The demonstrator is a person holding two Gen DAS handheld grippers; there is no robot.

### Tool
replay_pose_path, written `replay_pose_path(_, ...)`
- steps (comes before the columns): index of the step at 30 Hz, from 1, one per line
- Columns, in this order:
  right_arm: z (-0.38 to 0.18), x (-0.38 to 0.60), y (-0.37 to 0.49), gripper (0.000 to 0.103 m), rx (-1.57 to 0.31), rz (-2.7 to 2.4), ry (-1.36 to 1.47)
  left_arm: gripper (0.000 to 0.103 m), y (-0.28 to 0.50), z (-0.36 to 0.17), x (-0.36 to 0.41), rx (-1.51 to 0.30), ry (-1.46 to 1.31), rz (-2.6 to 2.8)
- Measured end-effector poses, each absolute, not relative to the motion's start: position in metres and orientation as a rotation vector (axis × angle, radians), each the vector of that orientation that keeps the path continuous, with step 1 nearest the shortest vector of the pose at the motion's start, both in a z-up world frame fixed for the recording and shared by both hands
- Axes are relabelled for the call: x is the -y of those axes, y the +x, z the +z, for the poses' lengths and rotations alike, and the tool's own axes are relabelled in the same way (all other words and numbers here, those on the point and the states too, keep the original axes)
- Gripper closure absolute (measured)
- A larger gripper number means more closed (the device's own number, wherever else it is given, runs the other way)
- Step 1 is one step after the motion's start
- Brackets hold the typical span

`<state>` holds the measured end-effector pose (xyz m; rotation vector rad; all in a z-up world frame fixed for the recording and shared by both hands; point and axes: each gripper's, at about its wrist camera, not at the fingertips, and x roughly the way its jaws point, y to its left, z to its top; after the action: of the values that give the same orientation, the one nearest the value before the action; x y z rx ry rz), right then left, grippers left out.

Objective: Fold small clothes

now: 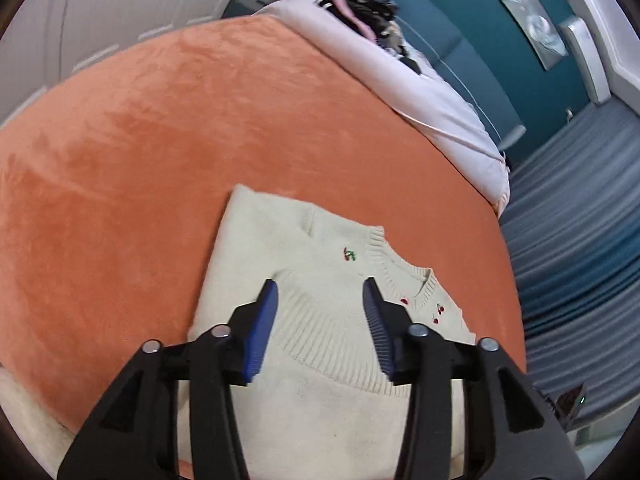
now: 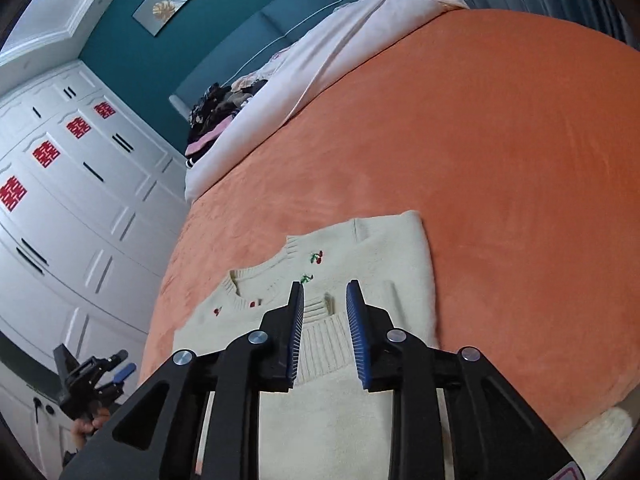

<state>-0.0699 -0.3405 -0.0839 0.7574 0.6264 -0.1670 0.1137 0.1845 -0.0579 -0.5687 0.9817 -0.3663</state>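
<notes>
A small cream knit sweater (image 1: 304,280) with red cherry embroidery lies on the orange blanket (image 1: 200,120), its sleeves folded in over the body. My left gripper (image 1: 320,286) is open and empty, hovering just above the sweater's ribbed hem. The sweater also shows in the right wrist view (image 2: 384,264). My right gripper (image 2: 324,286) is open and empty above the folded cuff and hem. The left gripper (image 2: 96,376) also shows at the lower left of the right wrist view, off the bed's side.
A pale pink duvet (image 1: 420,92) and a pile of dark clothes (image 1: 360,4) lie at the bed's head by the teal headboard (image 2: 248,40). White wardrobes (image 2: 72,184) stand beside the bed. A cream fleece (image 1: 340,432) lies under the sweater's near edge.
</notes>
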Motion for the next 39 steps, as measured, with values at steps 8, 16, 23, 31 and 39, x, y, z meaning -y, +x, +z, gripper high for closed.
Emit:
replay_pose_path(8,-0.115,0.329,-0.072,0.037,-0.733,-0.231,0.559,0.011,0.114,-0.091,-0.174,-1.035,-0.432,-0.356)
replay_pose_path(16,-0.162,0.335,-0.045,0.059,-0.889,-0.227,0.571,0.062,0.132,-0.127,-0.146,-1.165,-0.392,-0.430)
replay_pose_path(23,-0.122,0.323,-0.070,0.095,-0.788,-0.118,0.574,0.092,0.114,-0.094,-0.164,-1.103,-0.506,-0.473)
replay_pose_path(31,-0.009,0.365,-0.058,0.095,-0.458,-0.072,0.602,0.091,0.157,0.006,-0.167,-0.858,-0.570,-0.523)
replay_pose_path(39,-0.158,0.402,0.038,0.095,-0.851,-0.249,0.665,0.092,0.230,-0.111,-0.115,-1.134,-0.329,-0.350)
